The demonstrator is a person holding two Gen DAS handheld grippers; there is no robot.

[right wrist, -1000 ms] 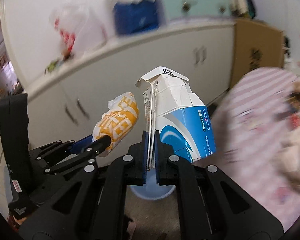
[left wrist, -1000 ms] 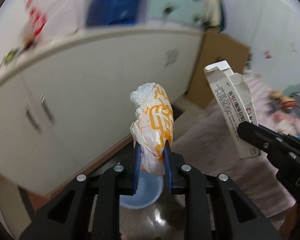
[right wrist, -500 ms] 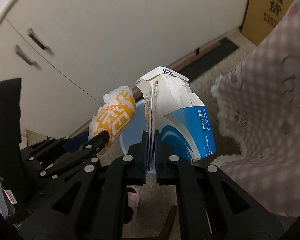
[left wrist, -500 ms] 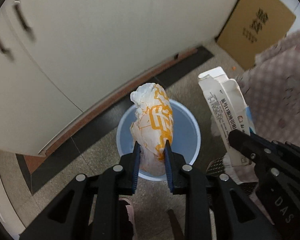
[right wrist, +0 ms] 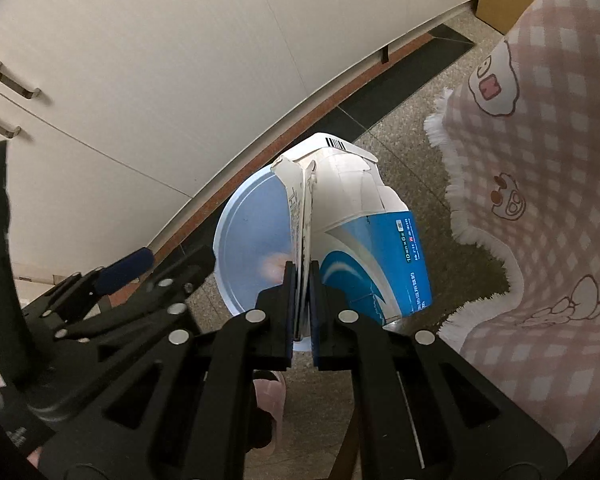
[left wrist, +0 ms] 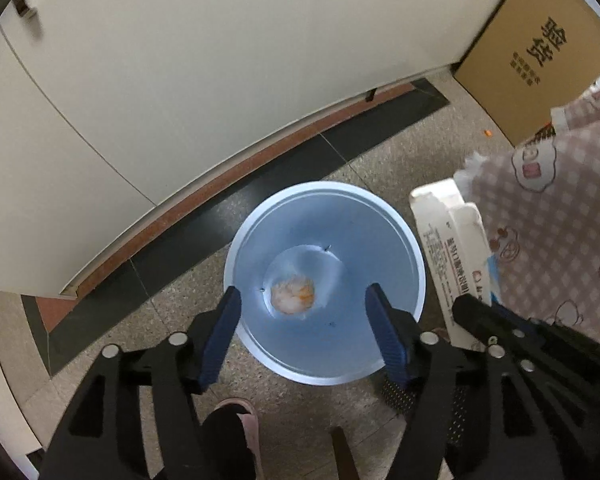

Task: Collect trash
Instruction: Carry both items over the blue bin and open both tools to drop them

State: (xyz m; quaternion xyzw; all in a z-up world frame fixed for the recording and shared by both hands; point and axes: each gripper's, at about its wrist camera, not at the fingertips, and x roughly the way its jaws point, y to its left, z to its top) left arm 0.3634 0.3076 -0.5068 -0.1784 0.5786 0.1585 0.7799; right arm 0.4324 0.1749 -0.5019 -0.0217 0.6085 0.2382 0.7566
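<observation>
Wrapper (left wrist: 292,300), orange-printed, now lying at bottom of blue trash bin (left wrist: 400,224), dropped half a second ago. Left gripper (left wrist: 302,322) hanging wide, empty, over bin. Right gripper (right wrist: 303,300) clamping blue-white carton (right wrist: 364,248) above rim; carton likely going in next.

smooth plastic bin (left wrist: 396,236) – crumpled paper wrapper (left wrist: 292,295) inside; glossy cardboard carton (right wrist: 372,252) – speckled stone floor (left wrist: 404,160).

bin (left wrist: 396,240) mouth wide open mid-frame, only a wrapper (left wrist: 292,295) at the bottom | carton (left wrist: 452,264) crowds right rim | cabinet (left wrist: 180,80) walls off top
</observation>
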